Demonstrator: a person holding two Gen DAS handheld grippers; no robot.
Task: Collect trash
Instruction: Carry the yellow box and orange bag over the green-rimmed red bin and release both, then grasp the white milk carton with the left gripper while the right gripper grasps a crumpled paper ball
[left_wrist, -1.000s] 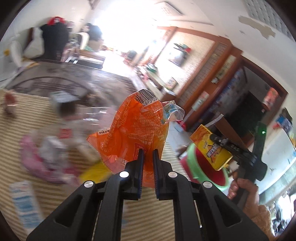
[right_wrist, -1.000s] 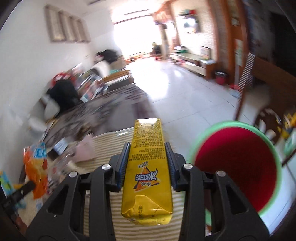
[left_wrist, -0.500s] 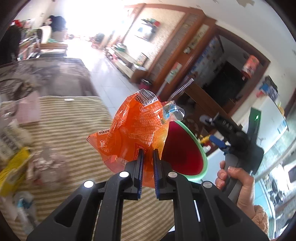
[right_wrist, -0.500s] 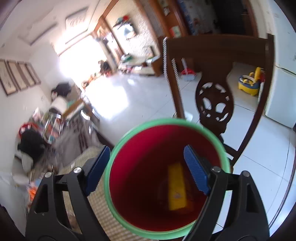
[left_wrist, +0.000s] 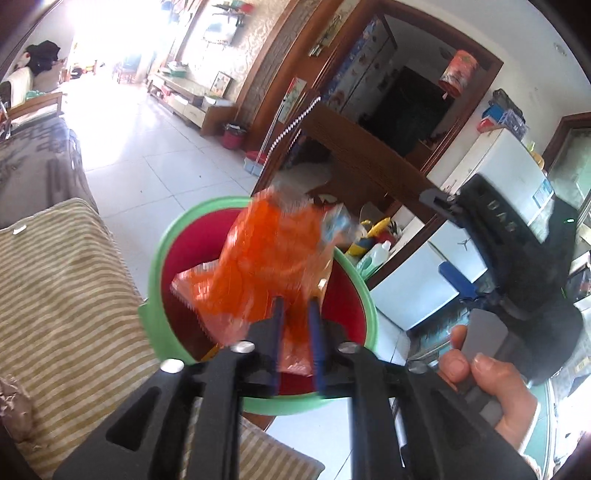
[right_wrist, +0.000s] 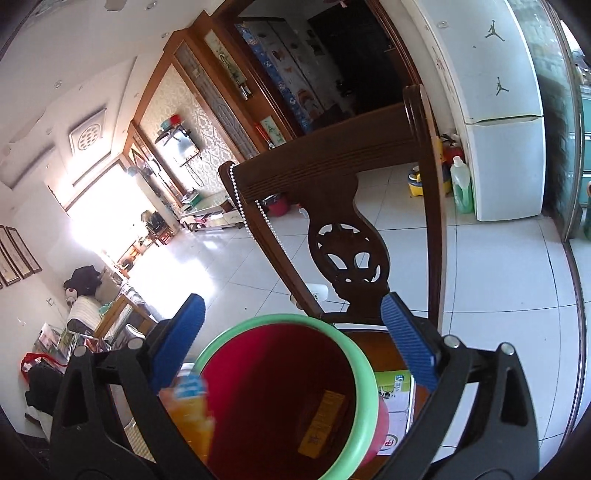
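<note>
Two grippers over one bin, and plenty is hard to read! The orange wrapper (left_wrist: 266, 258) is smeared with blur in the left wrist view, its print unreadable, its lower part hidden between the left gripper (left_wrist: 295, 321); those blue pads (left_wrist: 277, 321) sit slightly apart with the plastic between them, so I cannot tell whether they are pinching it or letting go. The wrapper hangs right over the mouth of the red bin (left_wrist: 192, 243) with its green rim, which stands just beside the striped cloth (left_wrist: 62, 288) at the left; the bin's near edge is cut off behind the gripper body. Over on the right of that view, the right gripper (left_wrist: 448, 240) shows only from the side, a hand (left_wrist: 491, 384) wrapped round its handle, one pad barely visible. Switch to the right wrist view and it's plain: right gripper (right_wrist: 293, 339) spread wide, blue pads (right_wrist: 408, 339) far apart, nothing between them, looking straight down into the bin (right_wrist: 280, 387). Down inside, on the far right of the dim interior, lies a yellow carton (right_wrist: 321, 424), which the left view hides behind the wrapper. The wrapper (right_wrist: 188, 413) appears here only as a blurred orange strip at the bin's left rim, partly behind the gripper's left finger. Behind the bin stands a carved wooden chair (right_wrist: 347, 243), its seat mostly covered.
</note>
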